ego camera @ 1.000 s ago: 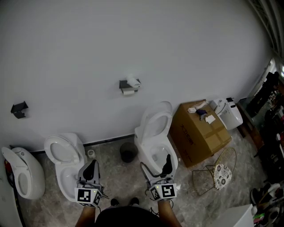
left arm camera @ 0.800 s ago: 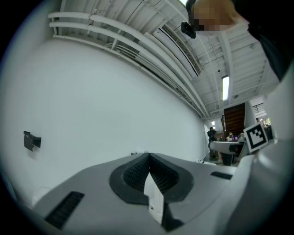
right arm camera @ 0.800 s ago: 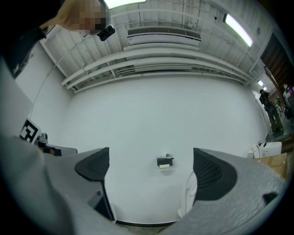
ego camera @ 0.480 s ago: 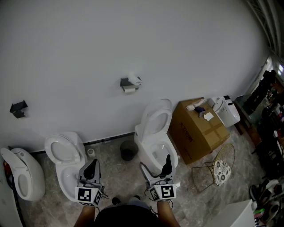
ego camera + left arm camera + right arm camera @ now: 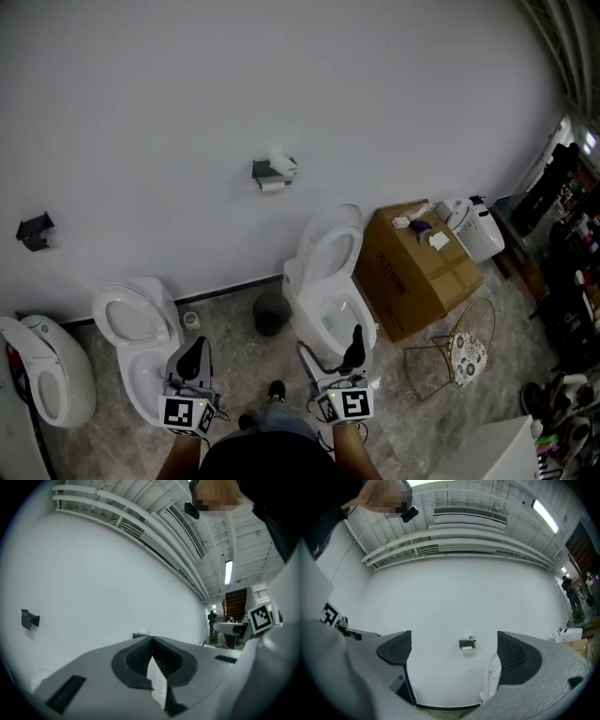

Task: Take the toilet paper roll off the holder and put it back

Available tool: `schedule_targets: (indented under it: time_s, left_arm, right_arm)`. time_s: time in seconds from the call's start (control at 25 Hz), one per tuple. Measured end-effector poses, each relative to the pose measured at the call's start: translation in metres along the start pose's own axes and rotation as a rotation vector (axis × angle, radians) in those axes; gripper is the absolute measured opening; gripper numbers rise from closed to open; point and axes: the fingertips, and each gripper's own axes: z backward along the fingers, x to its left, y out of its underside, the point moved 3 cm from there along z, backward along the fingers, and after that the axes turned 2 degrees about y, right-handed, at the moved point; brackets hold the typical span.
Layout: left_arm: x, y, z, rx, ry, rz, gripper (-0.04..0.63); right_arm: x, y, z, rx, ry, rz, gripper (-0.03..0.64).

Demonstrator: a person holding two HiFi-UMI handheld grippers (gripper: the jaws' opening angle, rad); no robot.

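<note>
three toilets [image 5: 323, 281] line the white wall [image 5: 281, 75], the nearer two with lids up and bowls open. cardboard box [image 5: 412, 281] to their right, flaps shut, small items [image 5: 420, 225] lying on top. dark bin [image 5: 270, 314] on the floor between two toilets; contents not discernible. left gripper [image 5: 151, 644]: jaws pressed together, nothing between. right gripper [image 5: 453, 651]: jaws wide apart, empty. vs 0.5 s ago: a shoe [image 5: 277, 387] has stepped forward; grippers unchanged. holder [image 5: 267, 171] sits on the wall above the bin; toilet paper roll [image 5: 272, 186] hangs under it, long axis horizontal, parallel to the wall.
</note>
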Motion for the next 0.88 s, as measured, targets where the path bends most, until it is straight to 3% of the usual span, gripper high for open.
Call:
schedule_targets:
  time_s: [0.4, 0.88]
  left_arm:
    - [0.024, 0.005, -0.02, -0.016, -0.002, -0.014, 0.003]
    - [0.042, 0.012, -0.087, -0.008, 0.0, -0.023, 0.003]
  right_arm:
    - [0.004, 0.008, -0.036, -0.021, -0.011, -0.002, 0.547]
    - [-0.02, 0.024, -0.102, -0.039, -0.013, -0.012, 0.546]
